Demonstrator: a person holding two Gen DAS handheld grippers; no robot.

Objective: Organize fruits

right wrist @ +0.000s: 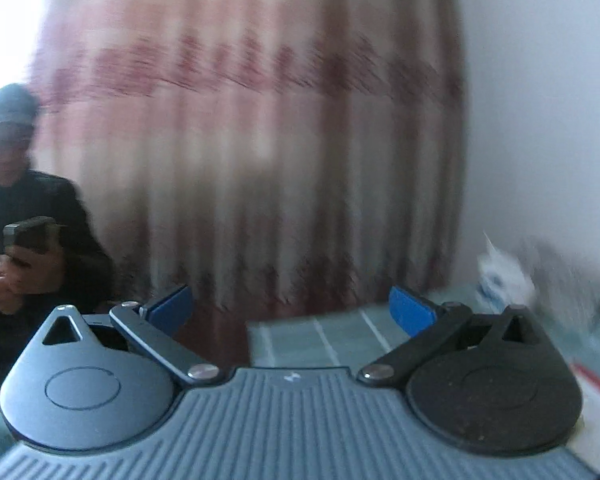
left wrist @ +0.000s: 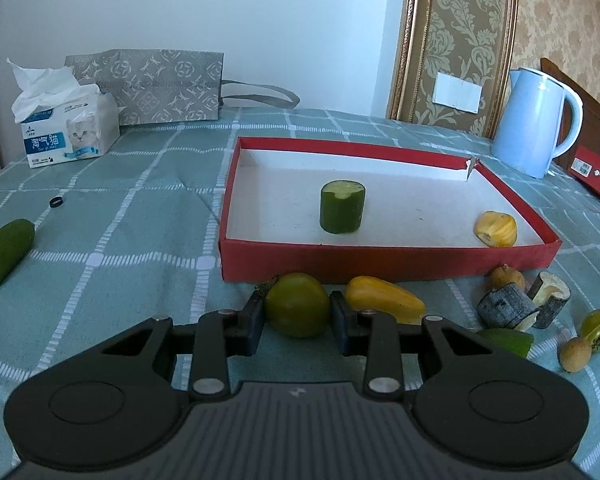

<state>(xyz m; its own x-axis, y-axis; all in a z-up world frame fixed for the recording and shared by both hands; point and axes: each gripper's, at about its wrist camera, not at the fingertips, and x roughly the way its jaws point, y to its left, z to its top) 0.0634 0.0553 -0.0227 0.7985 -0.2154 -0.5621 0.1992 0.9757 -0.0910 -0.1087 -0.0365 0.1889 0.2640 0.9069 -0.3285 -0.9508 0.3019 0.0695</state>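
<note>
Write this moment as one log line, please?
left tool: shut on green fruit | right tool: open, empty | red box: cucumber piece, yellow piece

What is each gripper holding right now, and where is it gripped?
Left gripper clamps the round green fruit across its sides. Right gripper holds nothing; its jaws stand open.

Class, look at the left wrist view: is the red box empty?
No, the red box holds an upright green cucumber piece and a yellow fruit piece.

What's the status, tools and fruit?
Left tool shut on green fruit. Right tool open, empty, facing curtain. Red box just ahead, path clear.
</note>
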